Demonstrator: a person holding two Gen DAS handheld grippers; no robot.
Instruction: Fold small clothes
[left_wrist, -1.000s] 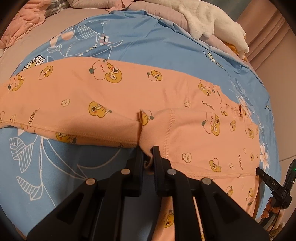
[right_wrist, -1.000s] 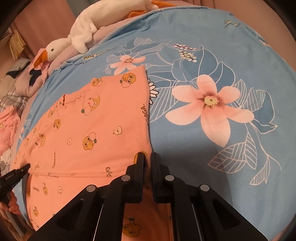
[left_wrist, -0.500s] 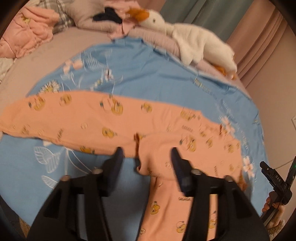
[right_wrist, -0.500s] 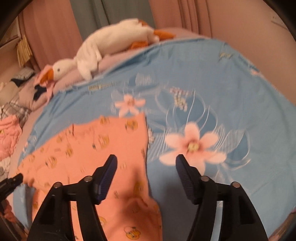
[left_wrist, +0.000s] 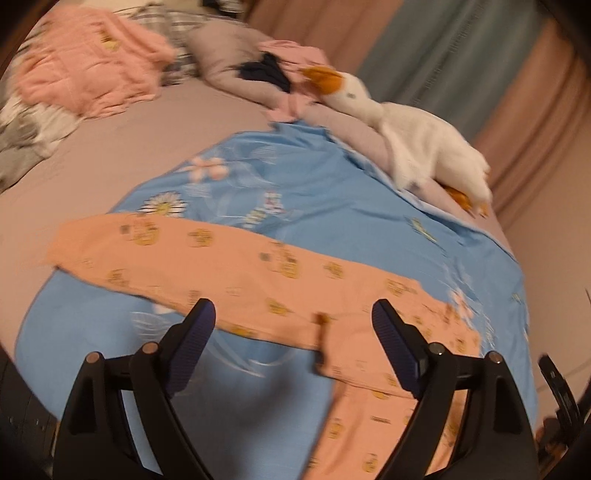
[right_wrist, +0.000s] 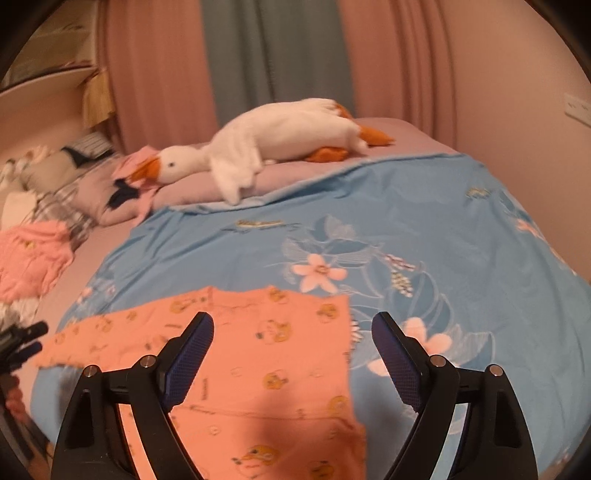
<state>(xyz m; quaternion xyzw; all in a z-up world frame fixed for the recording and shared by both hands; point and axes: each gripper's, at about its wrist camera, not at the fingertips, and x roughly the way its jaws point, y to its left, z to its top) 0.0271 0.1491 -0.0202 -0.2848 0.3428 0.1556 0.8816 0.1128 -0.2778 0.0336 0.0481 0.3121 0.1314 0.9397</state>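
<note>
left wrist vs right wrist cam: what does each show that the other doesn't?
Left wrist only: the long leg of the orange garment stretching left, and the open left gripper, jaws just opened, nothing between.

Right wrist only: the garment's straight right edge, a shelf, and the open right gripper, likewise empty.

Both: garment, blue floral sheet, goose plush, curtains.

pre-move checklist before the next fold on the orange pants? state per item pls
1. Left gripper empty: ok, jaws have just opened, nothing between them.
2. Right gripper empty: ok, jaws have just opened, clear of cloth.
3. Orange pants lying on the blue floral sheet: ok.
4. Pants flat, no wrinkles: cannot tell, both views blurred.
5. Fold edges aligned: cannot tell.
6. Plush goose clear of the pants: ok, at the far side of the bed.
</note>
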